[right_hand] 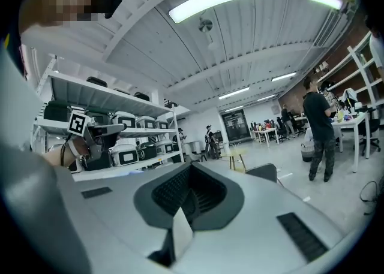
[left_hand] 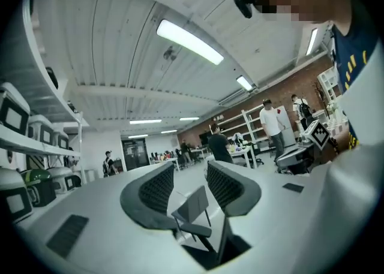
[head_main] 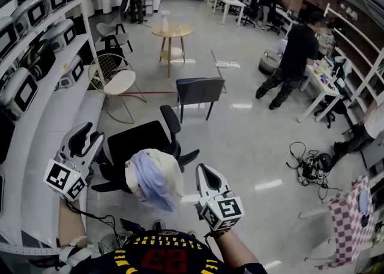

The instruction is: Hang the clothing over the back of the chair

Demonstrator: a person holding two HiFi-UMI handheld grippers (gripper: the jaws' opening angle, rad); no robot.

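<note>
A pale blue and cream garment (head_main: pixel 155 178) lies draped over the back of a black office chair (head_main: pixel 141 141) just below me. My left gripper (head_main: pixel 81 141) is raised to the left of the chair, clear of the cloth. Its jaws stand a little apart with nothing between them, and a grey chair (left_hand: pixel 192 204) shows through the gap of the left gripper (left_hand: pixel 189 168). My right gripper (head_main: pixel 207 178) hangs just right of the garment without touching it. In its own view the right gripper (right_hand: pixel 191 168) has its pads closed together and holds nothing.
White shelving with boxy devices (head_main: pixel 36 57) runs along the left. Ahead stand a grey chair (head_main: pixel 199 90), a wire chair with a white seat (head_main: pixel 117 78) and a round wooden table (head_main: pixel 171 30). A person in black (head_main: pixel 294 57) bends at a desk; cables (head_main: pixel 309 165) lie on the floor.
</note>
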